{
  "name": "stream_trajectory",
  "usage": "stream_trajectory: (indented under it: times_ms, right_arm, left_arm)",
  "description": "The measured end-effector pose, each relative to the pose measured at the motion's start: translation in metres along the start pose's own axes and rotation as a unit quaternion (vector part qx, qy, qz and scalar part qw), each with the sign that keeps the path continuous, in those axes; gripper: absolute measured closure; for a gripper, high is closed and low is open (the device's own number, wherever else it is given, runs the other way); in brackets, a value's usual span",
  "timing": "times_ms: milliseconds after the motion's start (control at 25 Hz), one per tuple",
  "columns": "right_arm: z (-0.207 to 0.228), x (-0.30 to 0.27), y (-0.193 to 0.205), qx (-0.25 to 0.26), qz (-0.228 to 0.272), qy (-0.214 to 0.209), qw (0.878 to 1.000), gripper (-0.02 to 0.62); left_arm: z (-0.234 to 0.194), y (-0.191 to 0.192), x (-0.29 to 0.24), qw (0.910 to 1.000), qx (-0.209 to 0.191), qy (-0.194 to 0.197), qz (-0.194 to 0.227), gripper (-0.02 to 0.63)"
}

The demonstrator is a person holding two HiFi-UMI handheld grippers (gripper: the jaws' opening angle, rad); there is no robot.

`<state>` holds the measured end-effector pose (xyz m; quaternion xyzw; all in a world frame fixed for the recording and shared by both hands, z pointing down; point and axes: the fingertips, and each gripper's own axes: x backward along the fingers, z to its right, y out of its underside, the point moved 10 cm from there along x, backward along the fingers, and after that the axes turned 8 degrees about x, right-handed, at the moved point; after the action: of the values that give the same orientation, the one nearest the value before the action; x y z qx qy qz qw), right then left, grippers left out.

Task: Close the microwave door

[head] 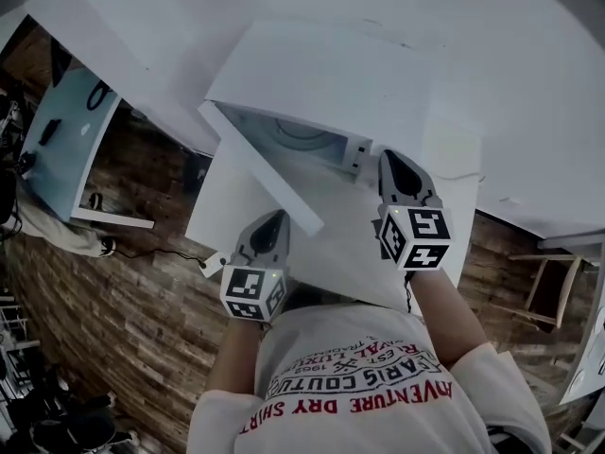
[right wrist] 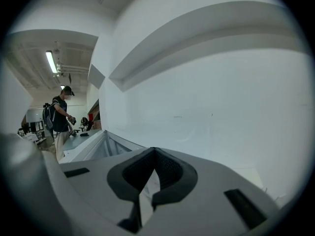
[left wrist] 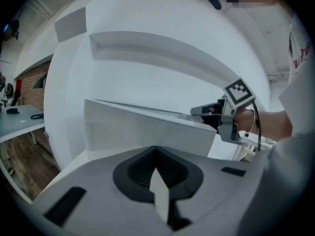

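White microwave (head: 321, 88): on tabletop (head: 222, 211), back to the wall
Door (head: 255, 166): open, swung out left
Left hand-held gripper (head: 276, 221): clenched, empty, just beside door's free edge
Right hand-held gripper (head: 390, 160): clenched, empty, near microwave's front right

— Where is the microwave (head: 321, 78)?
— It's a white box on the white counter (head: 222, 211).
— And its door (head: 263, 170)?
— It's wide open, hinged on the left and swung outward. From above it's seen edge-on, with the pale cavity (head: 298, 138) exposed.
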<state>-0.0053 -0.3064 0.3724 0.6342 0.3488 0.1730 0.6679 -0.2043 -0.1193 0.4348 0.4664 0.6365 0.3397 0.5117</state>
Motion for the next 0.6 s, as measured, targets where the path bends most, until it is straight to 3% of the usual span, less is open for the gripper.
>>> stream_trajectory:
  times_ms: [440,600]
  right_arm:
    - [-0.008,-0.002,0.000,0.003,-0.008,0.038,0.999,0.588]
    - [-0.008,-0.002,0.000,-0.015,-0.004,0.054,0.998,0.588]
  left_arm:
    - [-0.011,-0.015,-0.050,0.9942,-0.047,0.093,-0.027,0.614]
    - [-0.017,-0.019,-0.068,0.9920,-0.035,0.116,-0.034,0.614]
